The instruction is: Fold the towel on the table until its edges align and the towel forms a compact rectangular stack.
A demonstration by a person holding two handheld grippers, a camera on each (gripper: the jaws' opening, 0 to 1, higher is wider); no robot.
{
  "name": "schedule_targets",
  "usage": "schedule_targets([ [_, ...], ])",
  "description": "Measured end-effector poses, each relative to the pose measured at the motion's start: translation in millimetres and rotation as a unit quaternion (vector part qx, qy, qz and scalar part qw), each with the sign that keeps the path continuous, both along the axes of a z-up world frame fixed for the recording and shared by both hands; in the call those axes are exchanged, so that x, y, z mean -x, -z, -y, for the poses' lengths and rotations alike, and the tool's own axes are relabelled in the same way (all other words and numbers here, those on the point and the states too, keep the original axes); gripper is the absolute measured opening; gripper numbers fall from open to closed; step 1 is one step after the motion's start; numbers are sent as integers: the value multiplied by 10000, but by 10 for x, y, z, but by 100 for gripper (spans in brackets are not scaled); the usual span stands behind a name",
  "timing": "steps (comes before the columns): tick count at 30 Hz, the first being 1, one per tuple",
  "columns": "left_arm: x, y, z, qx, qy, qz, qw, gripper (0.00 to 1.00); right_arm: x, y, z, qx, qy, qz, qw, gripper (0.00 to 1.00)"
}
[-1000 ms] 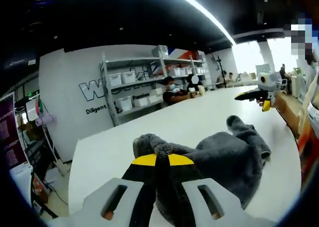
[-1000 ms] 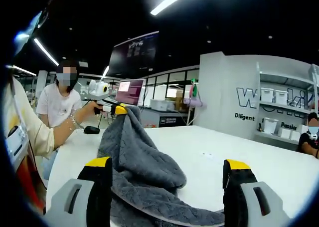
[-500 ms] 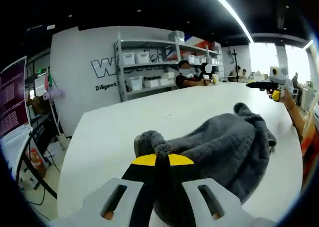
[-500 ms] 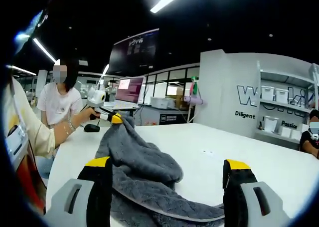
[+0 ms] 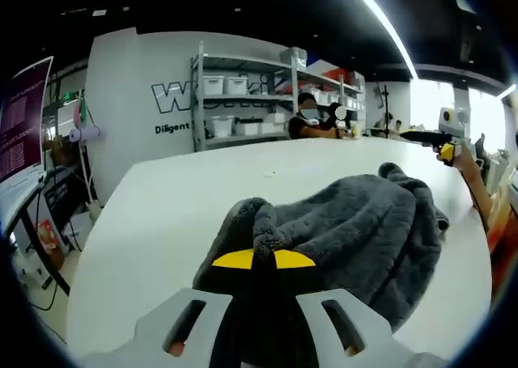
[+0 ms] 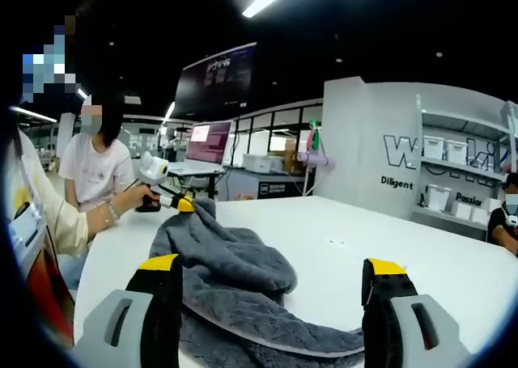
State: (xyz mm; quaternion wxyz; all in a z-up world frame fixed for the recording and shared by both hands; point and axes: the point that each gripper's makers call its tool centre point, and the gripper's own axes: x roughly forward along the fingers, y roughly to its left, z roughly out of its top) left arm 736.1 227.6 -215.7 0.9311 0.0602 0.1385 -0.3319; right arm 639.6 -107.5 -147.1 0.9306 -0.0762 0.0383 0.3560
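L gripper (image 5: 254, 260): jaws pressed together, pinching a corner of the grey towel (image 5: 356, 230), which lies bunched on the white bench (image 5: 178, 214). R gripper (image 6: 273, 272): jaws spread wide, holding nothing, towel just below. Shelves (image 5: 259, 93) far back.

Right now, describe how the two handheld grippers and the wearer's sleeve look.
Both grippers match: the left gripper and right gripper have light grey moulded bodies with slotted cut-outs, and black fingers capped with yellow tips. Seen from the right gripper view, the person's sleeve is pale cream, with a bracelet at the wrist.
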Motion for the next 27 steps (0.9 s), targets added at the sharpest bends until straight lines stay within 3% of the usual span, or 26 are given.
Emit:
schedule_targets([
  [6,33,112,21,-221,-14,-121,9997,5,-11,42,14,64,15,-60,10000,93],
  [11,17,300,17,-417,-45,-461,9981,7,-21,67,36,91,41,-102,9999,93],
  [18,-19,392,21,-610,-101,-497,9968,14,-19,62,56,72,66,-103,9999,93],
  [22,-24,358,-9,-579,-164,-455,9972,19,-20,72,59,87,74,-114,9999,93],
  [27,-39,139,-25,-98,-242,-139,9996,28,-32,92,56,83,81,-146,9998,93],
])
